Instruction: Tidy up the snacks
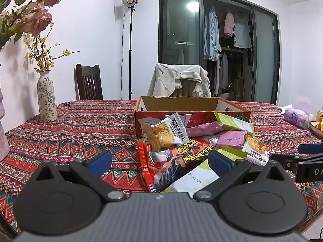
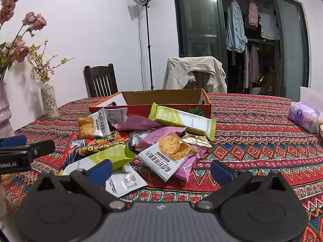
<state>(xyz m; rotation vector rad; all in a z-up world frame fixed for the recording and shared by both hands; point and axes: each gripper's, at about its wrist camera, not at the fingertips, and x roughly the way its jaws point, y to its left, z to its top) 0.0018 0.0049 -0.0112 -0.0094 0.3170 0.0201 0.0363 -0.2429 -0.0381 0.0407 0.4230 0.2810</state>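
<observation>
The left tongs (image 1: 159,162) stand wide apart and hold nothing, low over the near edge of the snack pile. Between their blue pads (image 1: 100,162) lie a red packet (image 1: 161,167) and a white and green bar wrapper (image 1: 193,178). The right tongs (image 2: 160,170) are likewise spread apart and empty, with a white cracker packet (image 2: 167,157) and a flat white sachet (image 2: 125,181) between their pads (image 2: 221,171). Each pair shows at the edge of the other's view, just beside the pile.

The snacks lie in a loose heap on the desk (image 1: 90,125), which is covered by a red patterned cloth. Further into the heap are purple packets (image 2: 153,136), a long green and white bar (image 2: 181,121) and another cracker packet (image 1: 163,133) leaning upright. Just behind the heap, touching it, stands an open cardboard box (image 1: 181,104); no snacks show inside it from here.

Further out on the desk are a patterned vase (image 1: 46,96) with yellow sprigs to the left and a purple tissue pack (image 2: 303,117) to the right. Behind the desk stand a dark wooden chair (image 1: 88,83) and a second chair draped with a beige jacket (image 1: 179,80).
</observation>
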